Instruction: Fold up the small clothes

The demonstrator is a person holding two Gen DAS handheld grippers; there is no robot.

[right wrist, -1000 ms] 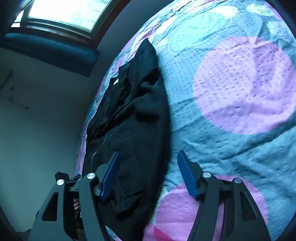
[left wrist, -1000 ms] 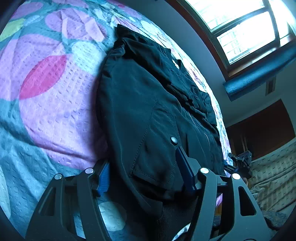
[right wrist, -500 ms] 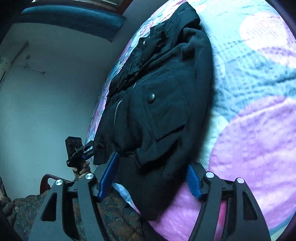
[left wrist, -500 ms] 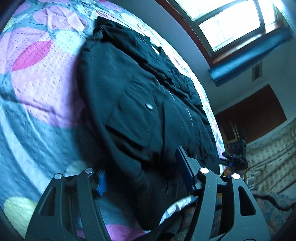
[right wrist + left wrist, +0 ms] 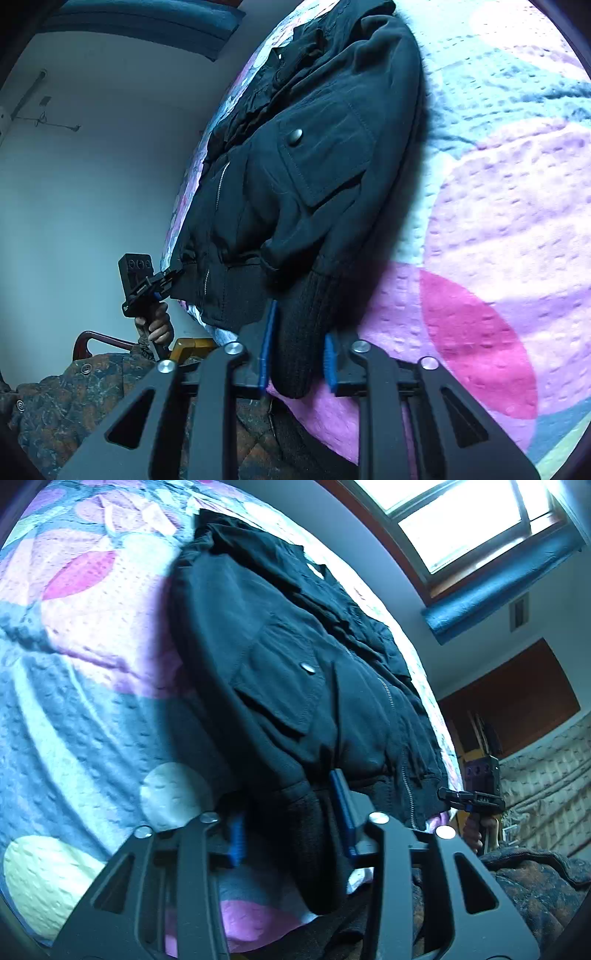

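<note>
You've drawn both grippers back to the black padded jacket point(image 5: 295, 672) on the flowered bedspread point(image 5: 74, 686), and now the left gripper point(image 5: 291, 827) and right gripper point(image 5: 295, 350) pinch its ribbed cuffs low in frame, ready to fold.

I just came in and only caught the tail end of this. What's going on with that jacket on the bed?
A person is working a black jacket lying on a flowery bedspread, holding a gripper in each hand. The left gripper and the right gripper each have their blue fingers closed around a ribbed cuff at the jacket's bottom end. Nothing is folded yet; the jacket lies spread out, pocket side up.
</note>
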